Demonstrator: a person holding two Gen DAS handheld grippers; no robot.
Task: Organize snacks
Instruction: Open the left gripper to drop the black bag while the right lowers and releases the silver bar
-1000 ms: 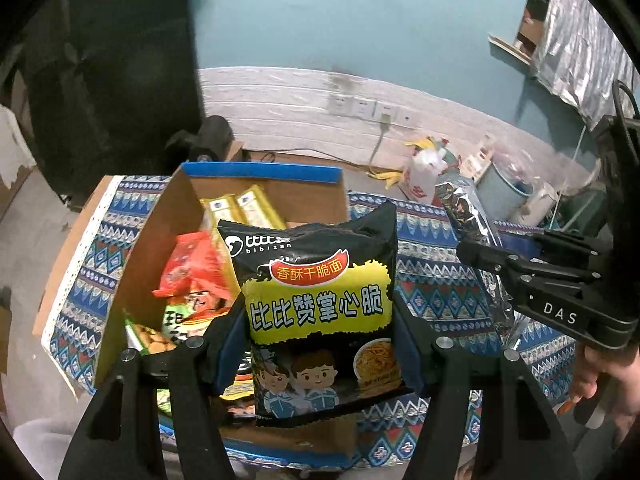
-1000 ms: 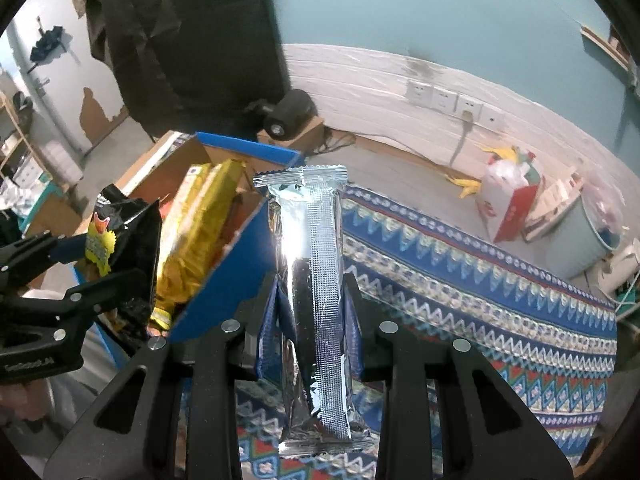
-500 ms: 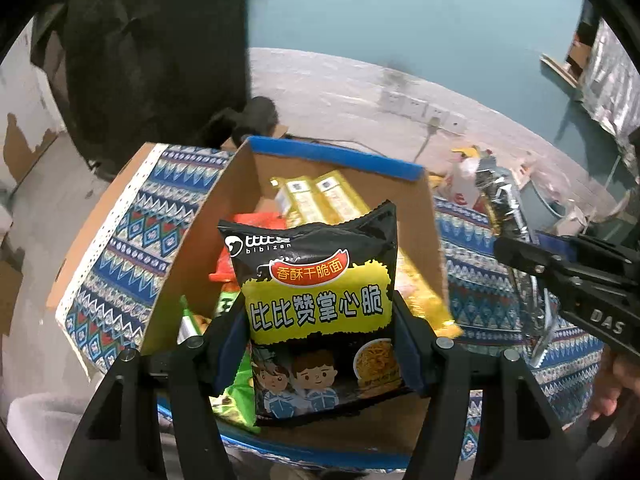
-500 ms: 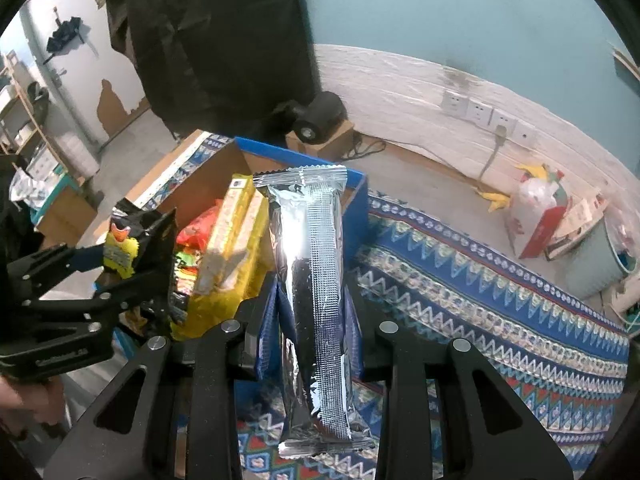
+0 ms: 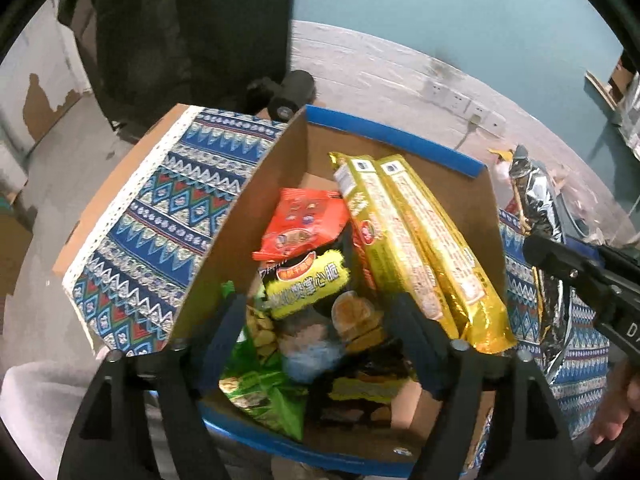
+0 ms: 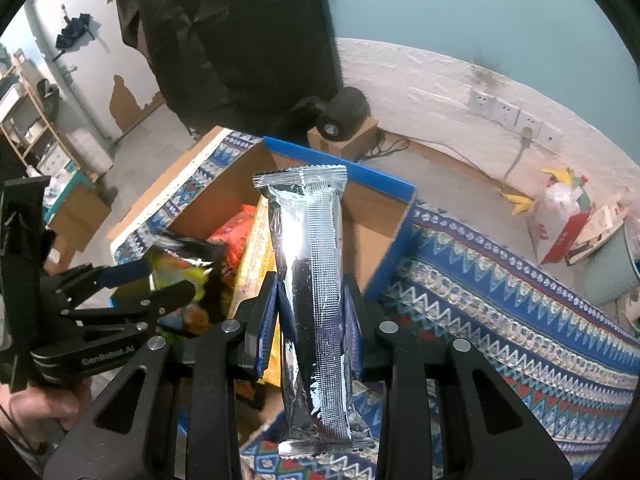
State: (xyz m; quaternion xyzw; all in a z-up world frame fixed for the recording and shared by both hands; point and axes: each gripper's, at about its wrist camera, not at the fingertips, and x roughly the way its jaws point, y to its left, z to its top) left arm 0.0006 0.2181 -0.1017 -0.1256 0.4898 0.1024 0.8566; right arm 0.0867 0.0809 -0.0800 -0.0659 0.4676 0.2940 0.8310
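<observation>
My left gripper hangs over an open cardboard box with a blue rim. Its jaws are opening, and the black-and-yellow noodle snack bag lies loose below them among the snacks, blurred, with no pad pressing on it. A red bag, two long gold packets and a green bag are also in the box. My right gripper is shut on an upright silver foil packet, just in front of the box, with the left gripper at its left.
The box stands on a table under a blue patterned cloth. Behind it a black roll rests on a small carton. A red-and-white bag and a teal bin stand at the far right. A hand holds the left gripper.
The black-and-yellow bag has left the left jaws and dropped into the box as they spread. Both grippers have shifted over towards the box; the silver packet stays gripped.
</observation>
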